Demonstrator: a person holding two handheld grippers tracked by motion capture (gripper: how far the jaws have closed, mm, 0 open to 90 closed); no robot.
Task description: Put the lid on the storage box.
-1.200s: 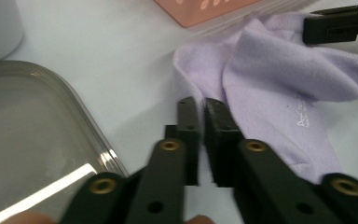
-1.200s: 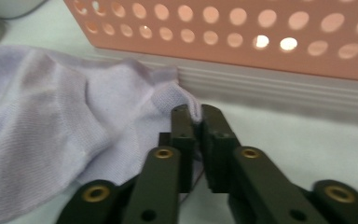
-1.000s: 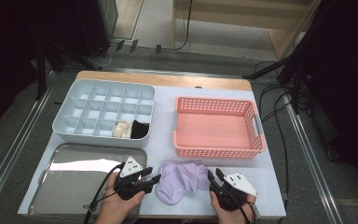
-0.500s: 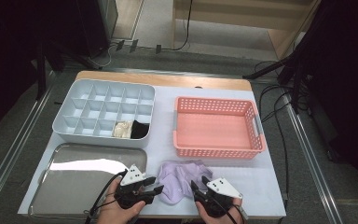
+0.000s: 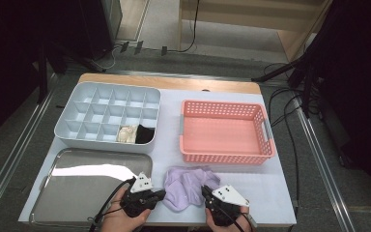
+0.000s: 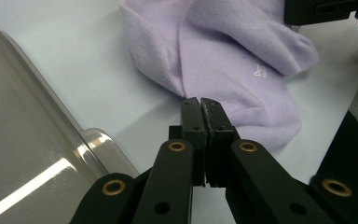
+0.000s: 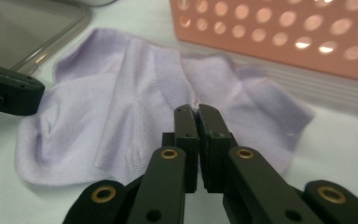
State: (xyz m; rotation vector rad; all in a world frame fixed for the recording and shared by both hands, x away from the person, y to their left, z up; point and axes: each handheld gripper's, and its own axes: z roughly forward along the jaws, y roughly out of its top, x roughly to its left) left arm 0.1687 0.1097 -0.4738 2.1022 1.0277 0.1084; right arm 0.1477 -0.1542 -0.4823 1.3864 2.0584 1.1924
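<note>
Lilac socks lie crumpled on the table between my two grippers, just in front of the pink basket. My left gripper has just closed, jaws pinching their left edge. My right gripper has just closed too, nipping the fabric at their right side.

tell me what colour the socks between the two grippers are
Pale lilac socks, plain knit with no pattern; the right gripper view shows it best.
</note>
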